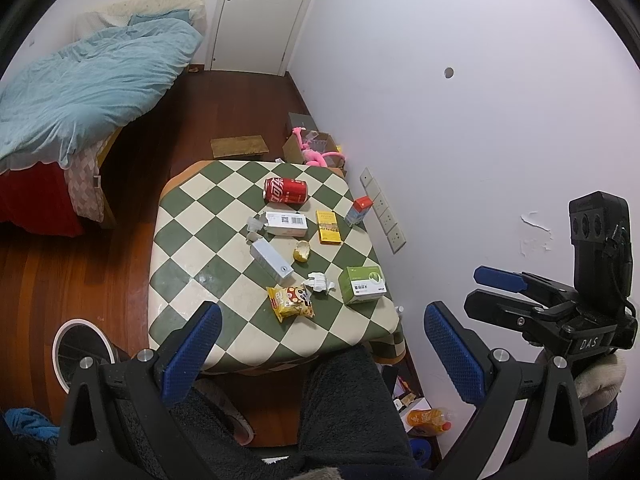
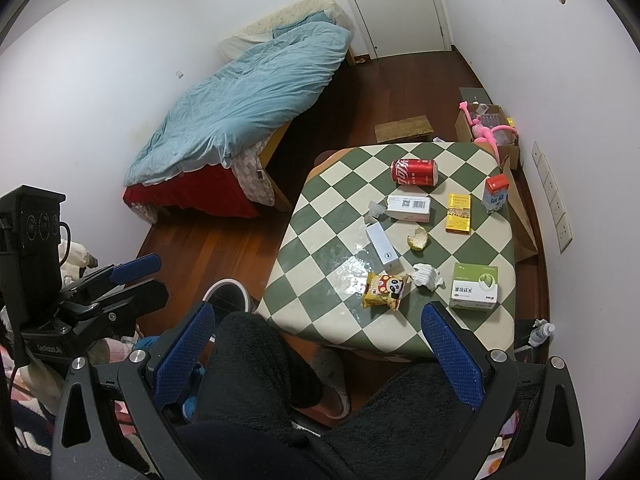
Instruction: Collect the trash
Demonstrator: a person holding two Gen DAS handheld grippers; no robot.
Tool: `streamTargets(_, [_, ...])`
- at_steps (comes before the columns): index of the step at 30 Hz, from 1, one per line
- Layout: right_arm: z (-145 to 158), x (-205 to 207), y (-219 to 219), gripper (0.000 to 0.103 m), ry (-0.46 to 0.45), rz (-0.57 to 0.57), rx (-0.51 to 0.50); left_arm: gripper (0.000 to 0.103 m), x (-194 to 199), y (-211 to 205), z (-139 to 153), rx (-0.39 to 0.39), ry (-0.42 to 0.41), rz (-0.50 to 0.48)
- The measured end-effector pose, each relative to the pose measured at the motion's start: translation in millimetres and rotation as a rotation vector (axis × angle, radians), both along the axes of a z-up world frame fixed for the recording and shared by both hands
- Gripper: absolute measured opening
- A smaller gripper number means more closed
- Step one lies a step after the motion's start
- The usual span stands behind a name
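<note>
A green and cream checkered table (image 1: 192, 240) (image 2: 320, 248) holds trash: a red cola can (image 1: 285, 191) (image 2: 415, 171) on its side, a yellow snack bag (image 1: 291, 300) (image 2: 385, 289), a crumpled white tissue (image 1: 319, 281) (image 2: 427, 276), a fruit peel (image 1: 302, 251) (image 2: 418, 239), white boxes (image 1: 286, 224) (image 2: 409, 208), a yellow box (image 1: 328, 227) (image 2: 458, 213), a green box (image 1: 362, 285) (image 2: 474, 287) and a small carton (image 1: 359, 211) (image 2: 496, 193). A bin (image 1: 82, 354) (image 2: 228, 295) stands on the floor left of the table. My left gripper (image 1: 322, 352) is open and empty, above the table's near edge. My right gripper (image 2: 316, 350) is open and empty too.
A bed with a blue quilt (image 1: 88, 84) (image 2: 248, 96) stands at the far left. A cardboard box with a pink toy (image 1: 316, 148) (image 2: 490, 126) sits behind the table by the wall. My dark-trousered knees (image 1: 344, 408) are below. An orange bottle (image 1: 428, 420) lies on the floor.
</note>
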State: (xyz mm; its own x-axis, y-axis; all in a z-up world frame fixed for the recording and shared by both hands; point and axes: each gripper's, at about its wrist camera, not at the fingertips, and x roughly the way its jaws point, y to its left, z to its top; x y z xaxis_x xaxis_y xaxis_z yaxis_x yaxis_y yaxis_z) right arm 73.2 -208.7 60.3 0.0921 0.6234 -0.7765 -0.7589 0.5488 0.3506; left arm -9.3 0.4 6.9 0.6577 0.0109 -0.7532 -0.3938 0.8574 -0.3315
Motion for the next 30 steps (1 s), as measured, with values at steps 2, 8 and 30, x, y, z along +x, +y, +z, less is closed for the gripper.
streamTargets(2, [0, 0, 1, 0.103, 0.001, 0.001, 0.001, 0.103, 0, 0, 0, 0.0, -0.001, 0.0])
streamTargets(8, [0, 0, 0, 0.103, 0.0, 0.0, 0.001, 0.103, 1, -2, 1, -0.003, -0.001, -0.004])
streamTargets(30, [-1, 2, 0, 0.103, 0.004, -0.008, 0.004, 0.103, 19, 7, -17, 0.075, 0.046, 0.042])
